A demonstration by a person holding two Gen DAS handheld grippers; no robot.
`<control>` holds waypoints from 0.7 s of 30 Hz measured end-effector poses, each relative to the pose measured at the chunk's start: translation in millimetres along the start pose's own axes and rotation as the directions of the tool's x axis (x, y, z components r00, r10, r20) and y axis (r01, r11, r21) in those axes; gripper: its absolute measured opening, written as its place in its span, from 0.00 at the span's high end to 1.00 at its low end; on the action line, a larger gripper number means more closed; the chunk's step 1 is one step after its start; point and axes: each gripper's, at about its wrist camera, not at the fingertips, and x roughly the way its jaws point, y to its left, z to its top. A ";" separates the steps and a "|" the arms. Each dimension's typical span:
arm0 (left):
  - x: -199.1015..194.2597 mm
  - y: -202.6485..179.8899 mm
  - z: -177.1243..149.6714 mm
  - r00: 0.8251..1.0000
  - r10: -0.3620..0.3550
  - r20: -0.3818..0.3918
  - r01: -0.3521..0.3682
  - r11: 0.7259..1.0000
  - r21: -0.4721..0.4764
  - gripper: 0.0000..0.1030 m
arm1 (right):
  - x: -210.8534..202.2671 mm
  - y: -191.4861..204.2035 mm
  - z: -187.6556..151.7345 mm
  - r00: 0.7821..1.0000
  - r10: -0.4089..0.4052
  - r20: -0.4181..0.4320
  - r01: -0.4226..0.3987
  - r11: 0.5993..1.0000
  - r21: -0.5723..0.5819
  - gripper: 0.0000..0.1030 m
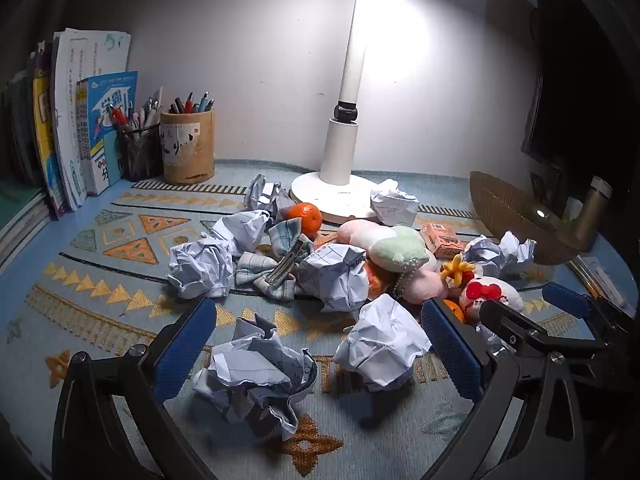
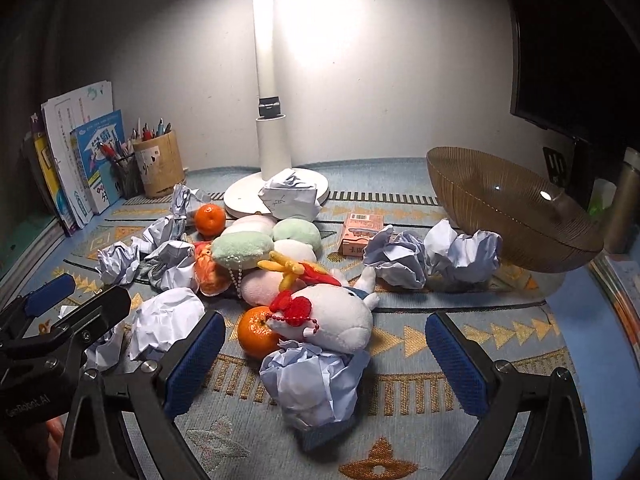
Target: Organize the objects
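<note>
Several crumpled paper balls lie on a patterned mat among plush toys and oranges. My left gripper (image 1: pixel 320 354) is open, its blue pads either side of two paper balls (image 1: pixel 256 380) (image 1: pixel 382 346). My right gripper (image 2: pixel 324 360) is open around a paper ball (image 2: pixel 314 386), just behind it a white plush (image 2: pixel 332 316) with a red bow and an orange (image 2: pixel 256 332). A pastel plush caterpillar (image 2: pixel 260 246), another orange (image 2: pixel 209 218), a plaid cloth bow (image 1: pixel 276 264) and a small pink box (image 2: pixel 360 234) lie further back.
A white lamp base (image 2: pixel 244 198) stands at the back centre. A brown ribbed bowl (image 2: pixel 512 216) sits tilted at the right. Pen holders (image 1: pixel 188 146) and upright books (image 1: pixel 92 120) stand at the back left. A dark monitor (image 2: pixel 568 60) is at the far right.
</note>
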 end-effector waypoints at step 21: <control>-2.3 8.9 2.9 1.000 -0.024 0.002 0.024 0.999 -0.040 0.01 | 0.3 2.2 -0.4 1.000 0.004 0.001 -0.004 1.000 -0.015 0.02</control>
